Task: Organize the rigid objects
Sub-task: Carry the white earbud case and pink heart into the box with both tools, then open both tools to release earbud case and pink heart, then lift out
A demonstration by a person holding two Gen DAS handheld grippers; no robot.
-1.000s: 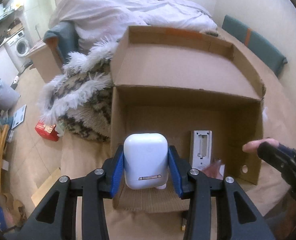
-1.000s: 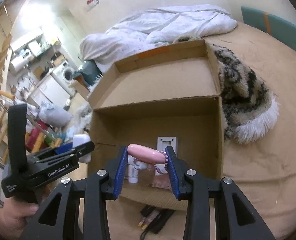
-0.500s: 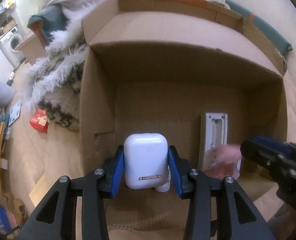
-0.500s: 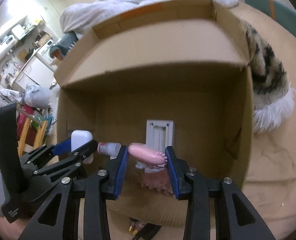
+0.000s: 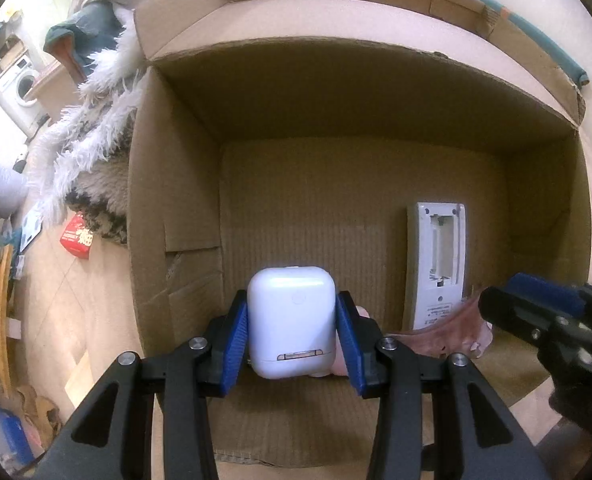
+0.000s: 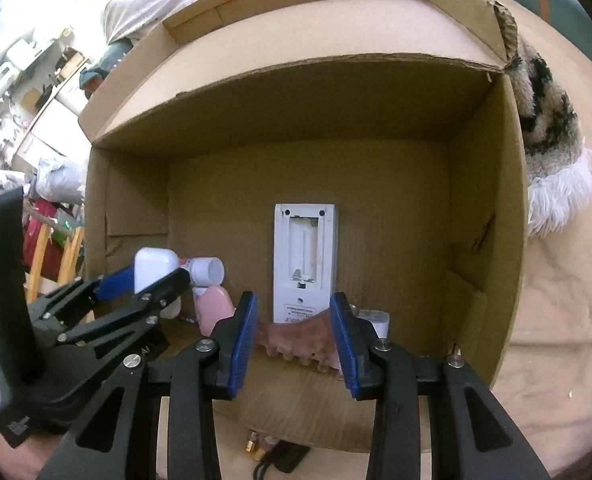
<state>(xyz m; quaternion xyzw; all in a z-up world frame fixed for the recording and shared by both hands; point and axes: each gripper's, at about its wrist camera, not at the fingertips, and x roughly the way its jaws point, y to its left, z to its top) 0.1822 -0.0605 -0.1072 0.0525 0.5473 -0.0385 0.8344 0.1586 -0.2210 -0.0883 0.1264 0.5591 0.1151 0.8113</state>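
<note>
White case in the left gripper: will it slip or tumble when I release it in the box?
Probably slippery: the white case looks glossy and round-cornered, pinched at its sides by the left gripper. Likely rigid, a hard shell. Released upright it may tip onto a flat face, but hardly roll on the ribbed floor of the cardboard box.

Washing machine (image 5: 23, 82), shaggy throw (image 5: 92, 152), white duvet (image 6: 168, 4), red packet (image 5: 76, 236)
</note>
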